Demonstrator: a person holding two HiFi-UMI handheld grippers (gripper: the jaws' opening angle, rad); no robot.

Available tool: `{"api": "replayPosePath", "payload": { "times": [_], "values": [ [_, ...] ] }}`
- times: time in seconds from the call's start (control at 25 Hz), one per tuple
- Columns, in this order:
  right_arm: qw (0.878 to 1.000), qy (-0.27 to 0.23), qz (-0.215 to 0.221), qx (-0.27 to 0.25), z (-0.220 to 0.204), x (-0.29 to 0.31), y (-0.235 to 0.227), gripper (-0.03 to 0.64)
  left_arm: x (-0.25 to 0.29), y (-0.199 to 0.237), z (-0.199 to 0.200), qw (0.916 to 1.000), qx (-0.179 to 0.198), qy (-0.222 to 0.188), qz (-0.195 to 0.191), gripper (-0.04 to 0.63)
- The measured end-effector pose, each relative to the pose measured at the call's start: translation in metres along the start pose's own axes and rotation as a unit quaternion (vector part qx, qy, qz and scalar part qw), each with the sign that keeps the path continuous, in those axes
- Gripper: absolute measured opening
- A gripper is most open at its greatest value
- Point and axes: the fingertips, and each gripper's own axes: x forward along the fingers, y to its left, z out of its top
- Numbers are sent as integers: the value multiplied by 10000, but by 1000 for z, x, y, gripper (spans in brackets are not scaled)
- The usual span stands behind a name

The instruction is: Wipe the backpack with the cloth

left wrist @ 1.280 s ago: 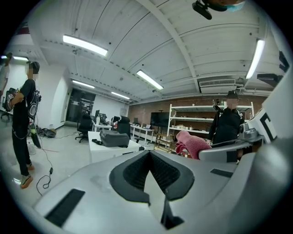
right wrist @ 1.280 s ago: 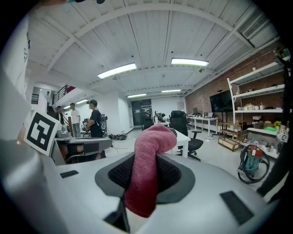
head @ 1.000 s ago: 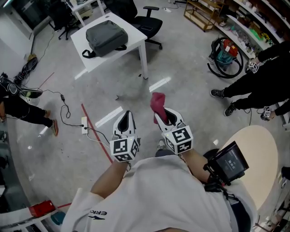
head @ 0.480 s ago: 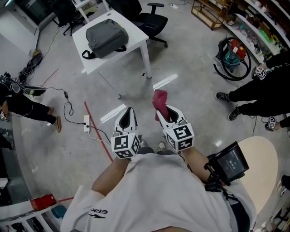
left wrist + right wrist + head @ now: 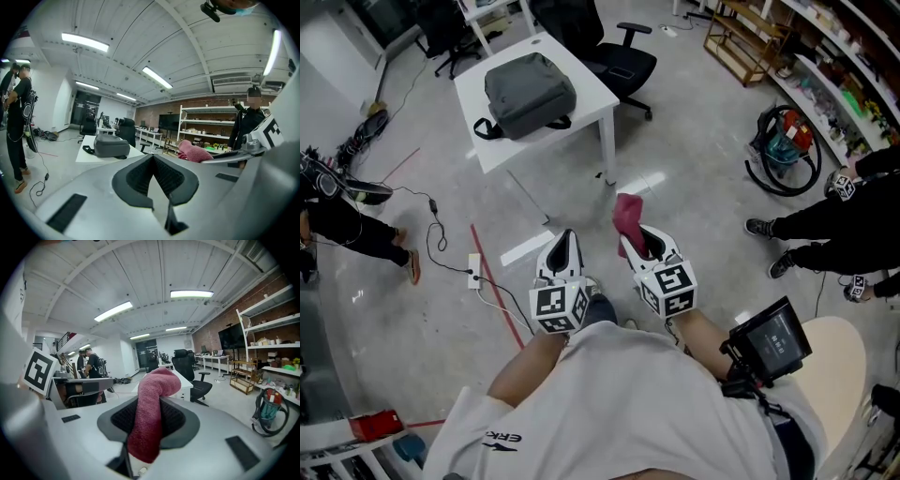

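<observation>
head view: pink cloth (image 5: pixel 626 212) pinched in right claw (image 5: pixel 634 242), left claw (image 5: pixel 565 238) closed and empty. backpack (image 5: pixel 528 94) flat at middle of table (image 5: pixel 581 70), well apart from both. no wiping yet; needs approach, then whole wipe.

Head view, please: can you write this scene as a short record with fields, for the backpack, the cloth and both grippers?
backpack: grey, lying flat on the white table
cloth: pink, pinched low down, its free end sticking up past the jaws
right gripper: shut on the cloth
left gripper: jaws together, nothing between them
contact: the cloth is far from the backpack; wiping not yet begun
nearby: black office chair beside the table
</observation>
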Motion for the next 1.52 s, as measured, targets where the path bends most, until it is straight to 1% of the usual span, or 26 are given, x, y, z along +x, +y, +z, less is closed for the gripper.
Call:
{"api": "replayPosePath", "payload": {
  "times": [0.16, 0.36, 0.6, 0.84, 1.0, 1.24, 1.52],
  "values": [
    [10000, 32, -38, -54, 19, 40, -11, 120, 37, 27, 11, 10000, -52, -3, -47, 2],
    [9999, 50, -78, -96, 42, 91, -16, 120, 79, 63, 31, 9999, -6, -9, -171, 2],
    [9998, -13, -205, -74, 68, 151, -20, 120, 123, 111, 55, 9996, -6, -134, -265, 3],
    [9996, 21, -270, -48, 78, 192, -18, 120, 150, 148, 57, 9995, -74, -95, -290, 3],
    [9995, 85, -277, -99, 86, 212, -22, 120, 165, 162, 60, 9994, -142, -92, -291, 3],
    [9997, 148, -187, -111, 92, 239, -36, 120, 191, 173, 60, 9996, -196, -46, -175, 2],
    [9998, 128, 97, -123, 110, 285, -72, 120, 238, 192, 67, 9997, -160, -2, 200, 3]
  ]
}}
